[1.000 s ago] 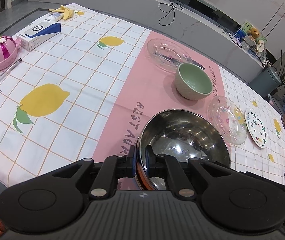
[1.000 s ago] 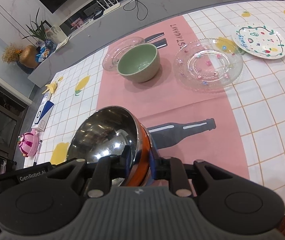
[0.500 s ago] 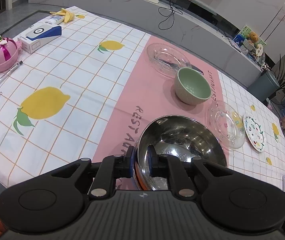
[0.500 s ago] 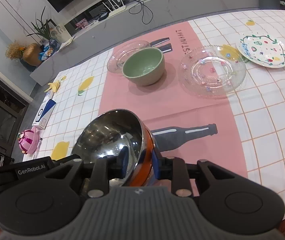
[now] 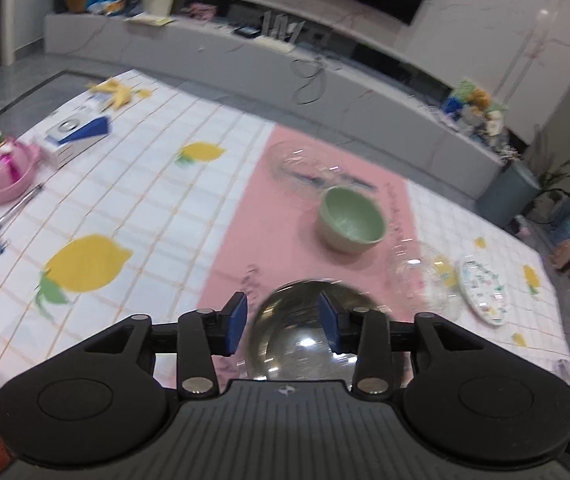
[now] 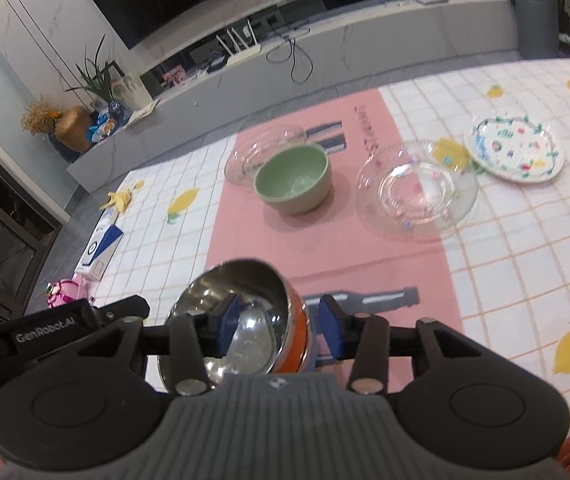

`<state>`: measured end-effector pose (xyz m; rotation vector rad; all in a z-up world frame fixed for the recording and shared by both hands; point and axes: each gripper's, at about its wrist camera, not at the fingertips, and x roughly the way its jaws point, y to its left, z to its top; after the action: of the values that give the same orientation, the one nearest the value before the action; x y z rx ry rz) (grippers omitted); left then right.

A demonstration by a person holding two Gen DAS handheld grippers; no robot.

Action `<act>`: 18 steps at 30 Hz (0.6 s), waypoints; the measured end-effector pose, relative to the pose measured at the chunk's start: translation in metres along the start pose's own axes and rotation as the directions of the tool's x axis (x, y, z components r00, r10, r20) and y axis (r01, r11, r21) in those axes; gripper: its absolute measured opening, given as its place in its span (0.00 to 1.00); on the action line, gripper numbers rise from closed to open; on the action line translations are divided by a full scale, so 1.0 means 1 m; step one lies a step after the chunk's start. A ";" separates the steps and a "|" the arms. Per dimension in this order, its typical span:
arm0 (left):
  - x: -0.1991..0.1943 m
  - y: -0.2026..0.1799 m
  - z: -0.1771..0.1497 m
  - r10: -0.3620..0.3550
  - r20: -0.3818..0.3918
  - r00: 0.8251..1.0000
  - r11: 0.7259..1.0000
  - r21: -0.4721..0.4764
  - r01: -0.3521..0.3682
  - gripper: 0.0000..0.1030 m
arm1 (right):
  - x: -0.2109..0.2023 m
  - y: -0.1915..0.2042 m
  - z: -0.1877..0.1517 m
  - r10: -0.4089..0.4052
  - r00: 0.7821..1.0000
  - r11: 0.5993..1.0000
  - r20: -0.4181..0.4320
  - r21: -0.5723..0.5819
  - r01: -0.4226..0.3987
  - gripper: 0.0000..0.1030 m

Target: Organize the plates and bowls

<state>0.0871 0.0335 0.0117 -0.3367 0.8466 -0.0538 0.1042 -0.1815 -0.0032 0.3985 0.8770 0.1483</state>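
Steel bowl, shiny inside with an orange outer band (image 6: 245,320), sits at the near edge of the desk (image 6: 525,240) on the pink strip of the lemon-print cloth, and both claws have let go of it. The left claw (image 5: 283,322) has its blue pads spread and widening, standing clear on either side of the bowl's dome (image 5: 309,320) without pressing it. The right claw (image 6: 279,328) is likewise opening: one pad hangs inside the bowl, the other outside the orange wall, and the rim runs between them with a gap on each side. Both claws point steeply down at the desk from the near side, side by side, the left one's body showing at the left edge of the right wrist view.

Everything else to sort lies farther out, ahead of the claws: the pale green ceramic bowl (image 6: 295,182) touching or overlapping a clear glass dish (image 6: 253,152) behind it, then a clear glass plate with small coloured flowers (image 6: 417,192), then a white painted plate (image 6: 517,148) at the far right. The green bowl is roughly centred between the hands; both plates lie on the right claw's side, so that hand looks the nearer for them
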 end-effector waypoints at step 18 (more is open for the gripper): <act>0.042 -0.081 0.054 -0.141 -0.062 0.988 0.979 0.139 0.149 0.46 | 0.003 -0.042 0.102 -0.087 0.994 0.996 0.072 -0.023 0.089 0.54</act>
<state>0.1623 -0.0358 0.0393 -0.2623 0.8636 -0.2593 0.1833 -0.2480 0.0364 0.3381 0.8204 0.0636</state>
